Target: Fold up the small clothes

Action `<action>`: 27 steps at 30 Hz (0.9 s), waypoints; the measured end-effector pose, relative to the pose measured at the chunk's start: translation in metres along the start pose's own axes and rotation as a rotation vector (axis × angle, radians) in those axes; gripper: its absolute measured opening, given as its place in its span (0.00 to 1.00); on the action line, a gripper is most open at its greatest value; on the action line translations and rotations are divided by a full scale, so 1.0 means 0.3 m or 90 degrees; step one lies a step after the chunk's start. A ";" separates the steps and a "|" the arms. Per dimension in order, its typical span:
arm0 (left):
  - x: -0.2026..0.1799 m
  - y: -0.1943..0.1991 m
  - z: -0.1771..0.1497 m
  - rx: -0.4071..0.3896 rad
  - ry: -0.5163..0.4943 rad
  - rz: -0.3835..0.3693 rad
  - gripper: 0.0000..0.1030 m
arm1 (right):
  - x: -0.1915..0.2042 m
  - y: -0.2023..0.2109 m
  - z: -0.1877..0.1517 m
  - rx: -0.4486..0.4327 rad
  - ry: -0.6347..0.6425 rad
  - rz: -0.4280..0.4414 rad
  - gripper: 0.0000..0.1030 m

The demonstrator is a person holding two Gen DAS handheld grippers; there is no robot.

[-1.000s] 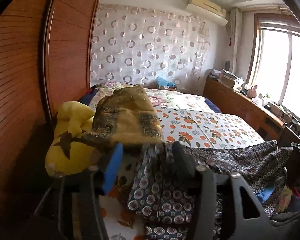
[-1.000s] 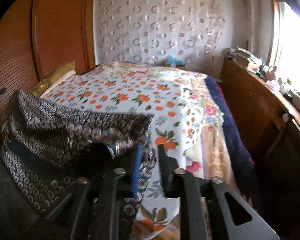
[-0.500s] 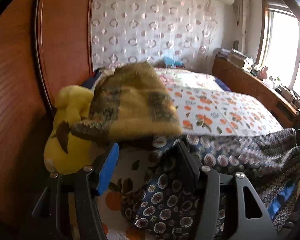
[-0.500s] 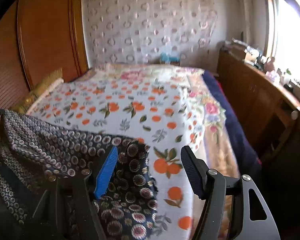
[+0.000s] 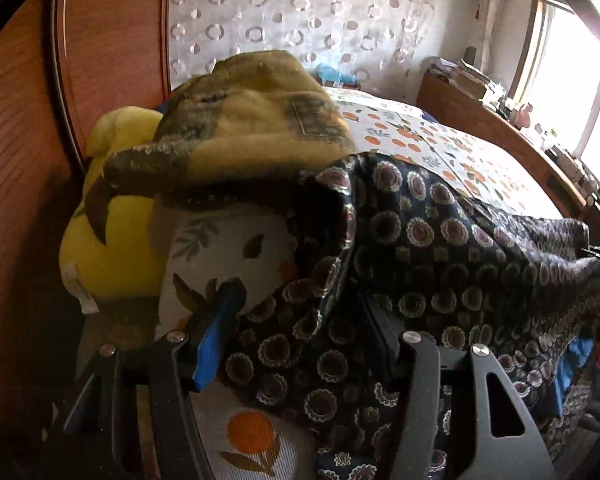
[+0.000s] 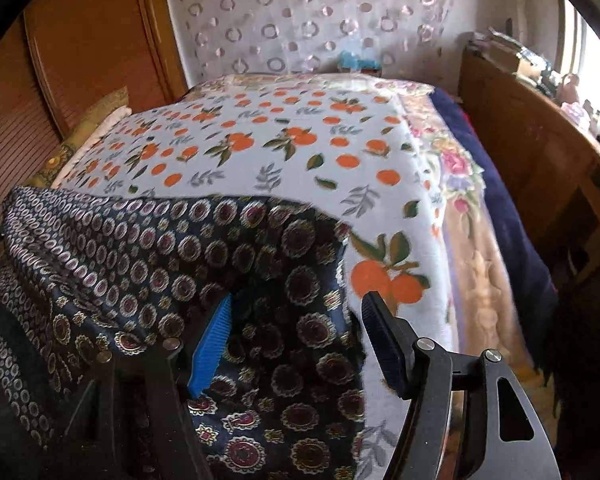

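Navy cloth with ring medallions (image 6: 148,248), spread over the near end of the orange-print bedspread (image 6: 284,148), filling the lower left of the right wrist view and the lower right of the left one. Right gripper (image 6: 296,344) low in centre frame, jaws standing apart over the cloth's right edge, pads clear of the fabric, nothing clamped. Left gripper (image 5: 300,336) low in centre frame too, jaws likewise apart, a loose fold of the same cloth (image 5: 440,240) draped between them and over the right finger; no sign of pinching. Olive knitted blanket (image 5: 244,120) and yellow plush toy (image 5: 100,232) crowding the upper left, just beside that fold. Likely trouble from here: closing on one layer only, leaving the lower layer behind and skewing the fold; catching the bedspread along with the cloth, since both lie flush; dragging the fabric against the blanket pile and bunching it; slippery weave sliding out of a shallow bite.
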State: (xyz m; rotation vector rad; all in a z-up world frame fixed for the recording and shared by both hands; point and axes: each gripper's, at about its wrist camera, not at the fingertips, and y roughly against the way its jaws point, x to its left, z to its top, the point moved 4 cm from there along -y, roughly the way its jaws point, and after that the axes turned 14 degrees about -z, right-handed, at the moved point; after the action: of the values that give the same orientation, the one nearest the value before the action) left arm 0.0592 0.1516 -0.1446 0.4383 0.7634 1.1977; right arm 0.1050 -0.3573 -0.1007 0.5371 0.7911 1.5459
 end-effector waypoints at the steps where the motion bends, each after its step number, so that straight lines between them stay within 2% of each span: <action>1: -0.004 0.001 -0.001 0.002 -0.003 0.001 0.58 | 0.001 -0.003 -0.004 0.002 0.004 0.003 0.66; 3: -0.008 0.003 0.004 0.002 0.001 -0.009 0.54 | 0.013 -0.013 -0.010 -0.001 0.019 -0.005 0.66; 4: -0.015 0.002 0.004 0.000 0.004 -0.019 0.47 | 0.015 -0.019 -0.012 -0.002 0.024 -0.008 0.66; 7: -0.033 -0.004 0.006 0.004 -0.003 -0.025 0.38 | 0.014 -0.018 -0.012 -0.001 0.027 -0.001 0.65; 9: -0.054 -0.008 0.001 0.007 -0.009 -0.035 0.30 | 0.024 -0.015 -0.016 -0.005 0.036 -0.003 0.51; 10: -0.067 -0.008 -0.002 0.010 -0.012 -0.037 0.22 | 0.030 -0.009 -0.019 -0.009 0.046 -0.001 0.44; 11: -0.077 -0.009 -0.004 0.012 -0.018 -0.040 0.09 | 0.040 -0.006 -0.022 -0.012 0.053 0.003 0.29; 12: -0.092 -0.010 -0.007 0.015 -0.025 -0.056 0.03 | 0.050 0.000 -0.025 -0.015 0.062 0.012 0.12; 13: -0.102 -0.007 -0.009 0.010 -0.031 -0.064 0.03 | 0.066 0.005 -0.029 -0.021 0.069 0.019 0.08; 15: -0.137 0.032 0.002 -0.034 -0.049 -0.064 0.03 | 0.086 0.018 -0.037 -0.037 0.079 0.015 0.06; 19: -0.199 0.117 0.066 -0.098 -0.064 -0.068 0.02 | 0.088 0.096 -0.013 -0.099 0.058 0.021 0.05; 22: -0.240 0.173 0.155 -0.146 -0.083 -0.071 0.02 | 0.084 0.168 0.041 -0.150 0.051 0.011 0.05; 27: -0.288 0.184 0.286 -0.172 -0.115 -0.076 0.02 | 0.086 0.244 0.163 -0.207 0.058 -0.013 0.05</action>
State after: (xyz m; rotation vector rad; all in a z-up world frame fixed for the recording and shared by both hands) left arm 0.0708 0.0955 -0.0239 0.2680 0.4581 1.1145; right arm 0.0888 -0.3240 -0.0167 0.2197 0.5948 1.6479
